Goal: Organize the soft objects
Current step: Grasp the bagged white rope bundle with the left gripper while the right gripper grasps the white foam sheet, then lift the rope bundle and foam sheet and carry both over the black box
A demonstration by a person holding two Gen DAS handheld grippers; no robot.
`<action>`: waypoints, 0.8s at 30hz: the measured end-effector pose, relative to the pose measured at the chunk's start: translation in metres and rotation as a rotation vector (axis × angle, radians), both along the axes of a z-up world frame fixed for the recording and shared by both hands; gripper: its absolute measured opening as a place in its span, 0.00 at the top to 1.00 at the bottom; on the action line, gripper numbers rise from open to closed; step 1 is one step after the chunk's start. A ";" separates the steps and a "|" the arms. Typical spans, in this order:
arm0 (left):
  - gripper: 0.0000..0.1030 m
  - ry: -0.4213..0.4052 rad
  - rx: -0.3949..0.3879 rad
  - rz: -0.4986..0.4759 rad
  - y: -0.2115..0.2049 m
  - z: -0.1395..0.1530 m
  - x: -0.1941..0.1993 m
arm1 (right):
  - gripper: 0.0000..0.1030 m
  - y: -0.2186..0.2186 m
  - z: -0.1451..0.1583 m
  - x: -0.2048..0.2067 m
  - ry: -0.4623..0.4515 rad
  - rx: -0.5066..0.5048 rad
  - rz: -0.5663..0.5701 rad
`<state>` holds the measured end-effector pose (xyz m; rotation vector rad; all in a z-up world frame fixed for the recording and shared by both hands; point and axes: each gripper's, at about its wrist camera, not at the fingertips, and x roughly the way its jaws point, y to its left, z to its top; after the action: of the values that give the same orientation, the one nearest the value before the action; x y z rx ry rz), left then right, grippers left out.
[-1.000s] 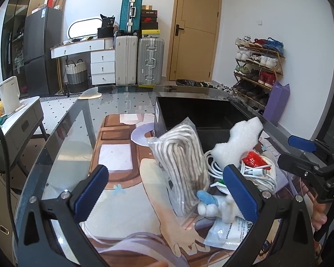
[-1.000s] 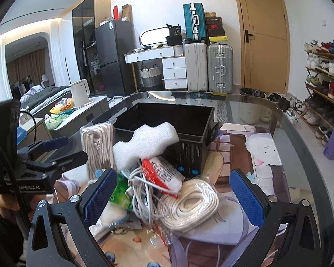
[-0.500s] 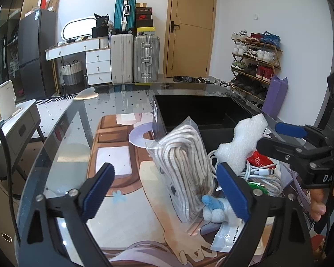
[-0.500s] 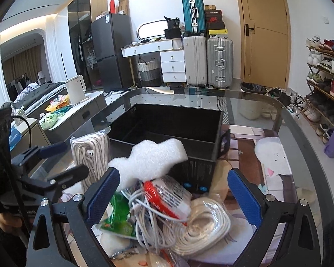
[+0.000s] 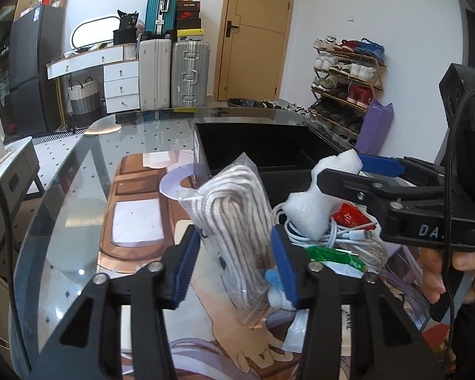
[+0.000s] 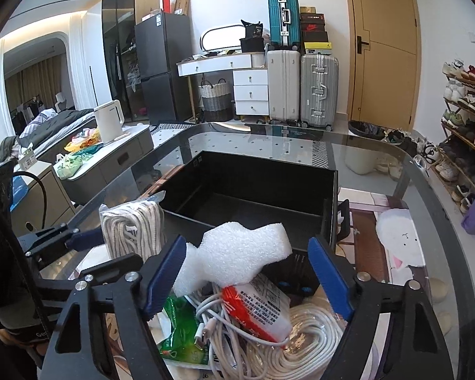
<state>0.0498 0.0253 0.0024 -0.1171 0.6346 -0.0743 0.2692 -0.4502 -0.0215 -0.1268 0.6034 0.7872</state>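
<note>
Now my left tongs [image 5: 236, 261] straddle the bagged rope [image 5: 234, 221] standing mid-bench before the black bin [image 6: 253, 196], not yet clamped; right tongs [image 6: 247, 277] gape around the foam [image 6: 237, 256]. Next, squeeze and lift binward.

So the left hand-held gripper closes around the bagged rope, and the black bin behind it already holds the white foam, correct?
Not quite: the black bin is empty in the right wrist view. The white foam lies on the pile before it. The left hand-held gripper does flank the bagged rope.

Left claw [image 5: 234, 262] jaws narrowed, near closed; right claw [image 6: 248, 277] jaws spread wide, level, pointing forward.
</note>
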 end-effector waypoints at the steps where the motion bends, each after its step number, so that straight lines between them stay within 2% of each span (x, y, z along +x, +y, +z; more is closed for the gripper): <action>1: 0.63 0.001 0.003 0.001 0.000 0.000 -0.001 | 0.24 0.000 0.000 0.001 -0.001 0.003 0.000; 4: 0.69 0.009 -0.005 0.000 0.001 0.000 0.000 | 0.28 0.003 0.000 0.000 -0.018 -0.012 0.005; 8: 0.73 0.007 -0.025 -0.004 0.003 0.001 -0.002 | 0.38 0.007 -0.001 -0.006 -0.037 -0.030 0.018; 13: 0.79 0.003 -0.038 -0.014 0.003 0.004 -0.004 | 0.45 0.005 0.000 -0.009 -0.038 -0.023 0.028; 24: 0.84 -0.023 -0.056 -0.011 0.005 0.011 -0.009 | 0.47 -0.019 0.008 -0.010 -0.073 0.044 0.003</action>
<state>0.0412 0.0302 0.0129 -0.1669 0.6106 -0.1043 0.2591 -0.4693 -0.0134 -0.1156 0.5165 0.7951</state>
